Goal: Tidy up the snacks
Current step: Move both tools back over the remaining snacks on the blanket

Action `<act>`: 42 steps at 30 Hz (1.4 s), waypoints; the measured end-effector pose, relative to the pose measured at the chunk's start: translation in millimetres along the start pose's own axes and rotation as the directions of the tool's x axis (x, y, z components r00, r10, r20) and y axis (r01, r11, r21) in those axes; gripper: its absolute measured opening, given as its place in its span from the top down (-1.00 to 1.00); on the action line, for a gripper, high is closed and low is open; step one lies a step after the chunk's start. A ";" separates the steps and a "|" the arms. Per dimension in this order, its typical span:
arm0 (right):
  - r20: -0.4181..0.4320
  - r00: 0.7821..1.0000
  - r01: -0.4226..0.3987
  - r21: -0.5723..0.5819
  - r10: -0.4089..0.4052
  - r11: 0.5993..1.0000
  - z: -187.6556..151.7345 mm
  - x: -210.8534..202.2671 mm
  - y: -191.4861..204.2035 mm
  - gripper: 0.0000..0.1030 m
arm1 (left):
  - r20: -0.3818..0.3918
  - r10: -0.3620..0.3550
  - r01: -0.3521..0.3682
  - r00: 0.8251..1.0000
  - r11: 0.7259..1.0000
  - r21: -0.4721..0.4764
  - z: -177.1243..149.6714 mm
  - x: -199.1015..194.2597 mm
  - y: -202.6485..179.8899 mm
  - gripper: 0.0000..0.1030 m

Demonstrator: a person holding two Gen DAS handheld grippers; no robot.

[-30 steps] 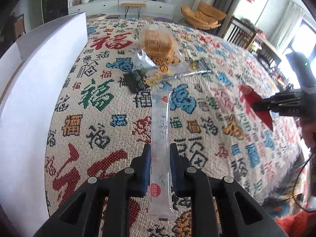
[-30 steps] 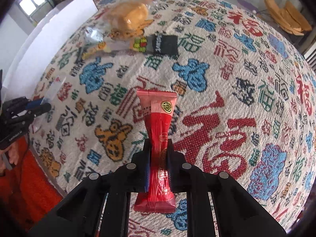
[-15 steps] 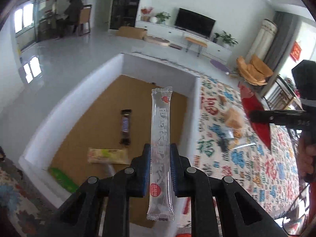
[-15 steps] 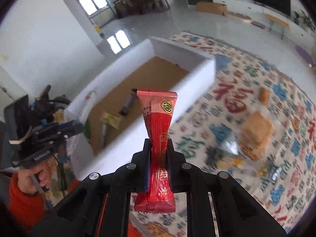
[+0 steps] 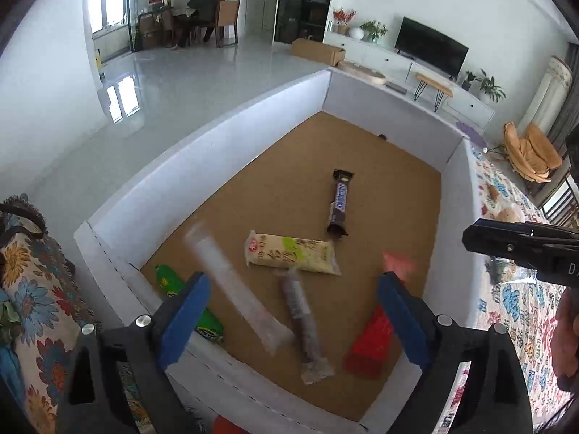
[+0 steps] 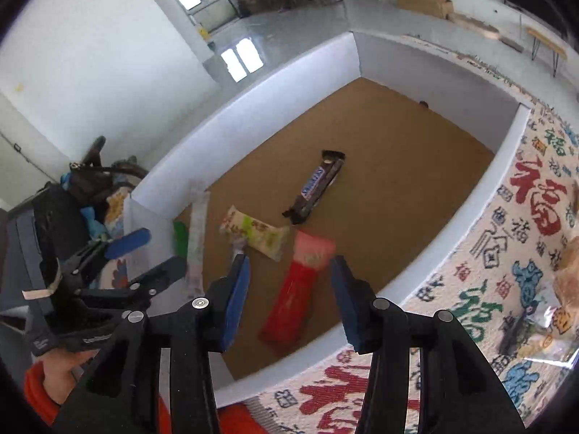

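Note:
A white-walled box (image 5: 202, 152) with a brown floor lies below both grippers. My left gripper (image 5: 293, 303) is opening, its jaws wide apart. The long clear packet (image 5: 235, 289) is blurred and loose, dropping into the box, with no pad touching it. My right gripper (image 6: 291, 289) is opening too. The red packet (image 6: 296, 289) hangs blurred between its pads, free of both. On the box floor lie a brown chocolate bar (image 5: 338, 199), a pale yellow pack (image 5: 289, 256), a green pack (image 5: 170, 282) and a dark stick pack (image 5: 304, 325).
The patterned tablecloth (image 6: 524, 217) spreads to the right of the box, with a bagged bread and several wrappers (image 6: 535, 318) on it. A floral cloth (image 5: 32, 289) lies left of the box. A person's orange sleeve (image 6: 39, 387) shows low in the right wrist view.
Both grippers have swung from the tablecloth to above the box and opened. The clear packet and the red packet have left the pads and are falling into the box.

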State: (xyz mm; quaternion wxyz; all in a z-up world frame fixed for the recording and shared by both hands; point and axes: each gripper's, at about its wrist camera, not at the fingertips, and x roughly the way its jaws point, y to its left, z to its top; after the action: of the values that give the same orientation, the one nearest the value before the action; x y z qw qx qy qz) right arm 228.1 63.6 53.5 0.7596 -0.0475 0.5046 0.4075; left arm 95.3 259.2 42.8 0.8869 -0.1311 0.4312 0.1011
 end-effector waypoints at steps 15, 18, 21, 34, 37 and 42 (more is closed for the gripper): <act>0.122 0.893 0.408 0.185 -0.432 0.894 -228.8 -121.4 -184.9 -0.18 | -0.186 -0.370 0.410 0.910 0.867 0.284 -108.9 4.9 -223.7 -0.98; 0.092 0.864 0.460 0.254 -0.495 0.851 -275.0 -133.6 -208.4 -0.18 | -0.232 -0.321 0.386 0.918 0.860 0.335 -127.8 34.3 -252.7 -0.98; 0.090 0.842 0.485 0.304 -0.531 0.820 -303.4 -144.6 -221.4 -0.18 | -0.237 -0.262 0.336 0.935 0.867 0.367 -137.8 55.6 -266.4 -0.98; 0.127 0.799 0.518 0.353 -0.588 0.779 -322.5 -142.3 -218.3 -0.43 | -0.177 -0.129 0.196 0.976 0.877 0.439 -150.2 76.0 -273.4 -0.99; 0.122 0.792 0.531 0.346 -0.599 0.773 -324.2 -143.9 -219.1 -0.45 | -0.179 -0.131 0.198 0.975 0.876 0.440 -150.2 76.1 -272.1 -0.99; 0.119 0.791 0.532 0.349 -0.600 0.771 -324.2 -145.5 -223.7 -0.47 | -0.178 -0.127 0.195 0.976 0.872 0.448 -150.9 75.2 -272.3 -1.00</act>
State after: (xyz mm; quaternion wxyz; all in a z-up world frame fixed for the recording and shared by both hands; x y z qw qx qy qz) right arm 118.3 -324.6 -62.8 0.8970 -0.0371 0.4331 0.0802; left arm 109.3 -41.5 -66.8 0.8646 0.0418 0.4929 -0.0886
